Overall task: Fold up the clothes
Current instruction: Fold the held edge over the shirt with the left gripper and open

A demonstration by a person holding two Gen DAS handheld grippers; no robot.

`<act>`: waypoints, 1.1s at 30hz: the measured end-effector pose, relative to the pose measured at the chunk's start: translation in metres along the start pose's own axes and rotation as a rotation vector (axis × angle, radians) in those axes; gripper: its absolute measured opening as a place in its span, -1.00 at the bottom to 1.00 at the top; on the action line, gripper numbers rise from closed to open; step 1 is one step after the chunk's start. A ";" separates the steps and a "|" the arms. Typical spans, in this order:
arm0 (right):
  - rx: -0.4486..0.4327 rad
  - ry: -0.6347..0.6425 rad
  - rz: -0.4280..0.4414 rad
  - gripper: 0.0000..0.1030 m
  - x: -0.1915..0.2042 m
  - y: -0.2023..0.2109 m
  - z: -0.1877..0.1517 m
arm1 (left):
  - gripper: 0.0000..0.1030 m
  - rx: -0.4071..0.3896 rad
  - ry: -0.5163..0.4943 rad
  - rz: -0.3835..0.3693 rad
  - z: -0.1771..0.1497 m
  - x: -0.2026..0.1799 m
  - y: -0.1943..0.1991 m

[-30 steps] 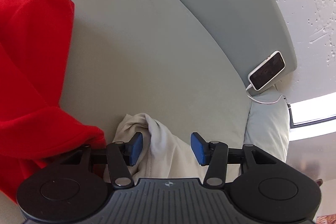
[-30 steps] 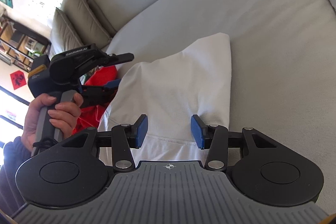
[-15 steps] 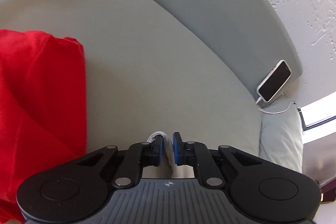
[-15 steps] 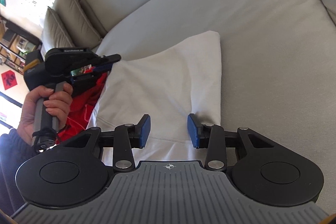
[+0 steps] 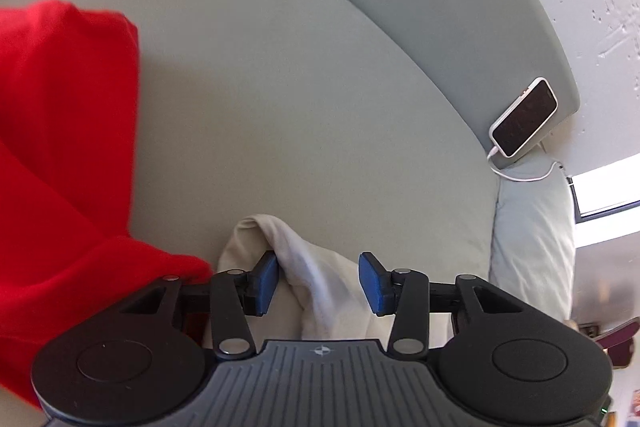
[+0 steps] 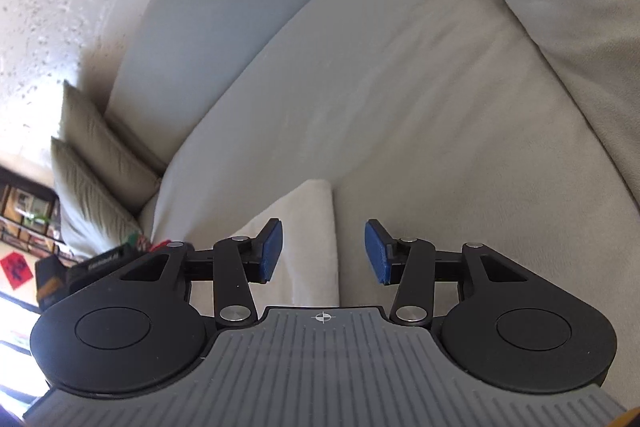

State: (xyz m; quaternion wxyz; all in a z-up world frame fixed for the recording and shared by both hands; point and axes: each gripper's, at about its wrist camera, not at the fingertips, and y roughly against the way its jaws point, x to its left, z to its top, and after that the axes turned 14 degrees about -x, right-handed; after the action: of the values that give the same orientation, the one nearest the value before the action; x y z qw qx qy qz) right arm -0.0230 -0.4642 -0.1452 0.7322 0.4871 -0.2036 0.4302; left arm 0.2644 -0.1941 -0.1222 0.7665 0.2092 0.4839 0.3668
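White garment [image 5: 320,283] lying on grey sofa seat [image 5: 300,115]; bunched fold with rounded tip rising between left gripper [image 5: 318,281] fingers, cloth brushing the left pad, clear of the right one. Jaws just parted again, released, nothing pinched. Same garment [image 6: 308,239] in right wrist view: flat, smooth, folded corner with a straight right edge, partly under right gripper [image 6: 324,253]. Right jaws also just widened, spread apart over cloth edge and bare seat, gripping nothing. Red garment [image 5: 64,163] heaped at left, touching the white one near the left finger; edges blurred.

Near part of white garment hidden beneath both gripper bodies. Phone [image 5: 524,117] leaning on sofa back with white cable [image 5: 520,175] attached; screen dark, cut off at top edge in right view. Dark device at lower left of right view half hidden; pale lettering on it too blurred to read. Red square hanging [image 6: 16,269] with dark character, illegible.
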 end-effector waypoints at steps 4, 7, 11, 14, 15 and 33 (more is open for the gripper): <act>0.015 -0.034 0.033 -0.07 -0.001 -0.033 0.005 | -0.89 -0.030 -0.032 -0.004 0.001 -0.001 0.000; 0.007 0.034 0.013 -0.92 0.009 -0.049 0.003 | -0.91 -0.071 -0.118 -0.009 0.002 -0.005 0.005; -0.074 0.147 -0.024 -0.93 0.019 -0.048 -0.001 | -0.89 -0.175 -0.323 0.006 -0.008 -0.011 0.008; -0.075 0.217 -0.077 -0.87 0.026 -0.053 -0.006 | -0.63 -0.183 -0.409 0.093 -0.020 -0.018 0.005; -0.074 0.223 -0.084 -0.76 0.029 -0.052 -0.005 | -0.59 -0.184 -0.403 0.116 -0.021 -0.020 0.008; 0.053 0.707 -0.091 -0.36 0.103 0.002 -0.089 | -0.75 -0.204 -0.684 0.365 -0.127 -0.051 0.076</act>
State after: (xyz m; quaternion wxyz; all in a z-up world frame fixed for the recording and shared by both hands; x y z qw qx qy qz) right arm 0.0208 -0.3403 -0.1095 0.7630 0.3358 0.0955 0.5441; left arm 0.1097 -0.1884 -0.0970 0.8225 0.3245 0.1169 0.4522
